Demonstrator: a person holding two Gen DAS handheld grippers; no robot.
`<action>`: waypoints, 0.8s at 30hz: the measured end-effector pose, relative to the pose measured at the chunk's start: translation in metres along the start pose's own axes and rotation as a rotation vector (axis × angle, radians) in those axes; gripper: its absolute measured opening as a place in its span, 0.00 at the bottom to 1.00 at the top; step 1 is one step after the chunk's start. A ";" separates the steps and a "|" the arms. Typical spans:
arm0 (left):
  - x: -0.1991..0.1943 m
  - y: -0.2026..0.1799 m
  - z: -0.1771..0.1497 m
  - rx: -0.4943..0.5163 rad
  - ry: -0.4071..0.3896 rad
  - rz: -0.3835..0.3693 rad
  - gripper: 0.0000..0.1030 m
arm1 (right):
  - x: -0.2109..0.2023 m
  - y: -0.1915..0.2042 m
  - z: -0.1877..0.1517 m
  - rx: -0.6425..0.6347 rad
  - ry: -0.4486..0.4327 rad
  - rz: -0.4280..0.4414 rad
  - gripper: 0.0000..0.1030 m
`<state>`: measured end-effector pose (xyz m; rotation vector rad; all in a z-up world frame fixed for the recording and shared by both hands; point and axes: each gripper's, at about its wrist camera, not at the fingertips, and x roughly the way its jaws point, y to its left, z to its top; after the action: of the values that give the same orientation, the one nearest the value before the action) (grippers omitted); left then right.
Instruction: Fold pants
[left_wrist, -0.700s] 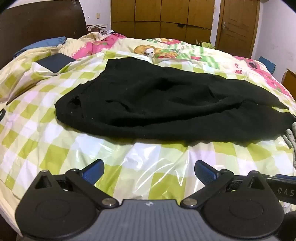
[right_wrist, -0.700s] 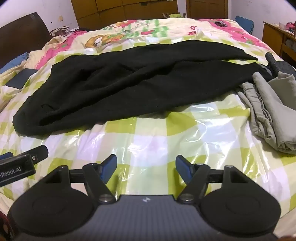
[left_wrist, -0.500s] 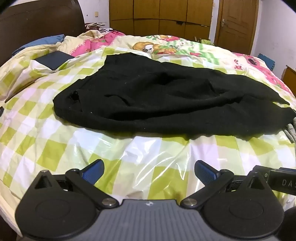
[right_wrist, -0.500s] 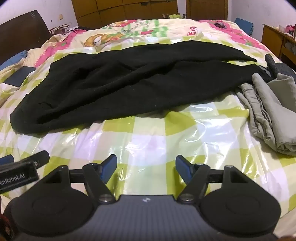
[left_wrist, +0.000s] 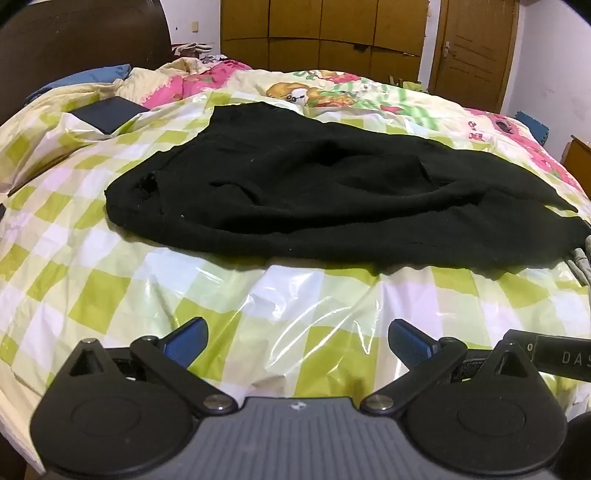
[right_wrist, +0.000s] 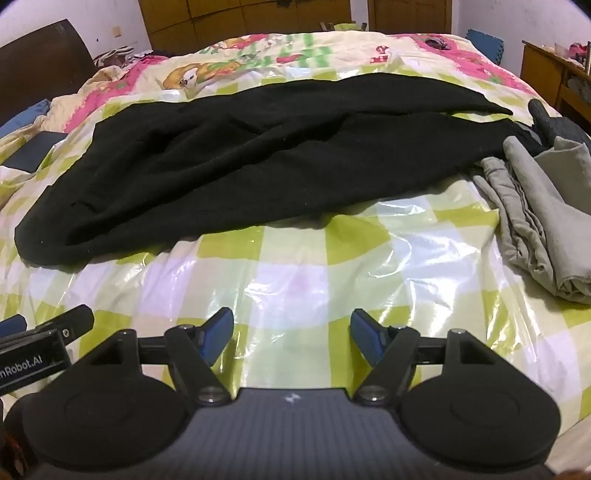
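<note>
1. Pants (left_wrist: 332, 199): black, 1 pair, spread lengthwise across the bed (left_wrist: 110, 295) but rumpled, with ridges through the middle. In the left view the bulk fills the centre, one end toward 9 o'clock, the rest running out to 3 o'clock. Not yet folded; laid out near flat, likely so that an edge can be caught and carried over.

2. Left gripper (left_wrist: 297, 341): at 6 o'clock in its own view, jaws spread wide, nothing between the blue pads. It hangs over bare sheet short of the near hem, tilted down toward the cloth. Wide jaws suit a thick bunch of fabric.

3. Right gripper (right_wrist: 291, 334): at 6 o'clock in its view, jaws parted somewhat less than the left, empty. Also over bare sheet, just beside the left gripper, whose body shows at 8 o'clock. Both stand on the near side, probably to take the near hem as a pair.

4. Sheet (right_wrist: 332, 280): glossy green-and-white check plastic over the bed, wrinkled; probably slick, so the pants may slide when tugged.

5. Grey garment (right_wrist: 546, 221): folded, at 3 o'clock in the right view, touching the pants' end; seemingly set aside clear of the working patch.

6. Dark flat item (left_wrist: 107, 114): at 10 o'clock in the left view, well apart from the pants; kind unclear.
</note>
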<state>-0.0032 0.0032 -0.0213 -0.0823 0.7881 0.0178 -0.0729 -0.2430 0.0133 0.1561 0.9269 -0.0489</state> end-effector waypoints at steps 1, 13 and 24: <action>0.000 0.000 -0.001 0.000 0.000 0.001 1.00 | 0.000 0.000 0.000 -0.001 -0.001 0.000 0.69; 0.001 -0.004 -0.003 0.027 -0.004 0.007 1.00 | 0.004 -0.004 0.001 0.016 0.013 0.002 0.69; 0.002 -0.004 -0.003 0.029 -0.004 0.007 1.00 | 0.008 -0.006 -0.001 0.025 0.021 0.004 0.69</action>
<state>-0.0038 -0.0008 -0.0241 -0.0520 0.7847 0.0126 -0.0691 -0.2484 0.0057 0.1822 0.9474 -0.0557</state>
